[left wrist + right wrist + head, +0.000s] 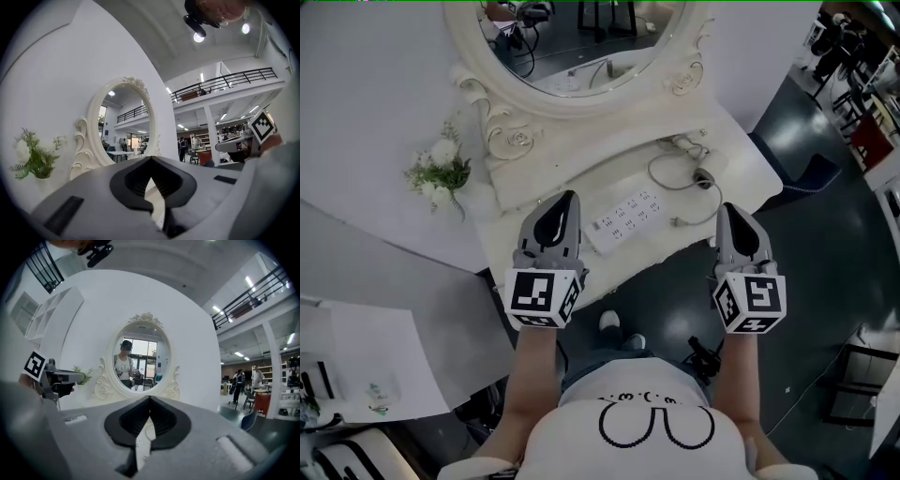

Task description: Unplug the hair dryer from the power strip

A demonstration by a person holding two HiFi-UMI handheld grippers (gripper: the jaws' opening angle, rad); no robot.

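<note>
A white power strip (627, 219) lies on the white vanity table (741, 159), with no plug seen in its sockets. Behind it to the right a thin cord (667, 178) loops to a dark plug (704, 177) lying apart from the strip. The hair dryer itself I cannot make out. My left gripper (566, 200) is shut and empty, held level just left of the strip. My right gripper (729, 212) is shut and empty too, at the table's front right edge. In the gripper views both left jaws (151, 177) and right jaws (149, 416) meet with nothing between them.
An oval mirror (581, 42) in an ornate white frame stands at the back of the table. A small bunch of white flowers (441, 174) sits to the left. A white wall is behind. Dark floor lies to the right, and papers (366, 370) at the lower left.
</note>
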